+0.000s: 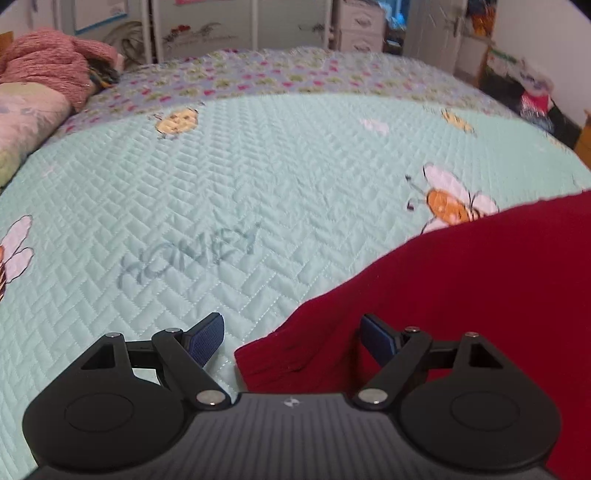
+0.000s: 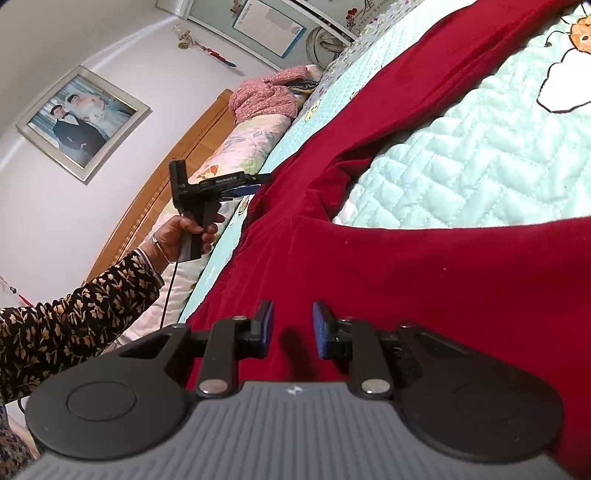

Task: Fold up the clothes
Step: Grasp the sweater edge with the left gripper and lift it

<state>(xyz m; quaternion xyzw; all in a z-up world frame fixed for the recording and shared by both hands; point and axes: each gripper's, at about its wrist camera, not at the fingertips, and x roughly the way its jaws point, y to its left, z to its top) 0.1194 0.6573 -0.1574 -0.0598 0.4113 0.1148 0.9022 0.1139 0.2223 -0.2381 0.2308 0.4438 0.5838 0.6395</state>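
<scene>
A dark red garment (image 1: 461,288) lies spread on the mint quilted bedspread (image 1: 221,184). My left gripper (image 1: 291,338) hovers low over the garment's near corner, jaws wide apart, with the cloth's edge lying under the gap and the right finger. In the right wrist view the same garment (image 2: 406,266) runs diagonally across the bedspread (image 2: 480,166) with a fold in it. My right gripper (image 2: 293,328) sits just above the red cloth with a narrow gap between its blue pads and nothing pinched. The left gripper (image 2: 258,184) shows there too, at the garment's far edge, held by a hand (image 2: 184,232).
A pink knitted heap (image 1: 48,66) and a floral rolled quilt (image 1: 22,118) lie at the head of the bed, by the wooden headboard (image 2: 166,177). White drawers (image 1: 362,26) and clutter stand beyond the bed's far side. A patterned sleeve (image 2: 74,317) crosses the lower left.
</scene>
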